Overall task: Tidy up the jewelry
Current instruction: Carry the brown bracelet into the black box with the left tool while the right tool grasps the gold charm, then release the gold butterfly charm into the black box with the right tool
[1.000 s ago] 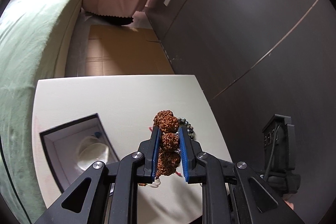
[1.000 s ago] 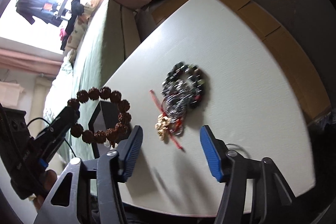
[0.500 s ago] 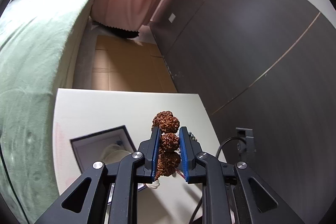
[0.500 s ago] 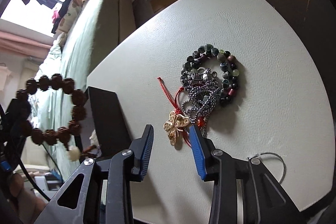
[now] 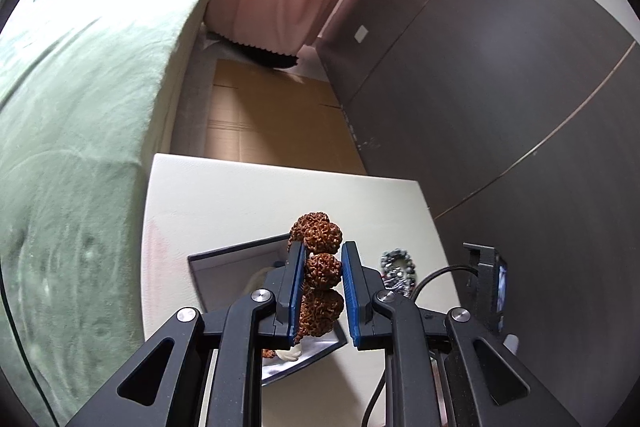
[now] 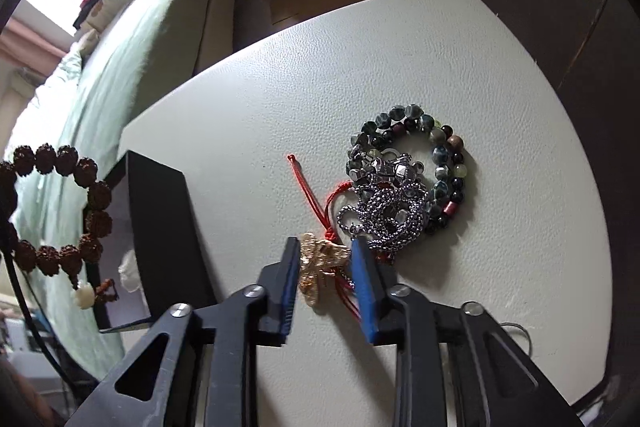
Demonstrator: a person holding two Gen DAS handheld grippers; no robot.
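**Now both grippers are committed: one carrying, one closing**

Since a second ago your right gripper (image 6: 325, 259) has gone from wide-spread fingers hanging short of the pile to fingers drawn in around the gold butterfly charm (image 6: 320, 261), low centre of the right view. They bracket it closely; whether they truly pinch it you cannot tell from here. Your left gripper (image 5: 323, 269) still pinches one bead of the brown rudraksha bracelet (image 5: 320, 267), and it has drifted so that the open jewelry box (image 5: 236, 259) now lies directly beneath it, lower centre of the left view. That suggests the bracelet is close to its drop, while the charm pickup is only beginning.

Mind what the charm is tied to. Its red cord (image 6: 310, 193) runs up into the silver ball chain (image 6: 384, 215), which lies tangled on the dark multicolour bead bracelet (image 6: 416, 163), right of centre on the white surface (image 6: 500, 75). Lift the charm and the whole knot may come along. The box's raised black lid (image 6: 160, 227) stands at left, between the pile and the hanging bracelet, so your right-hand transfer must clear it.
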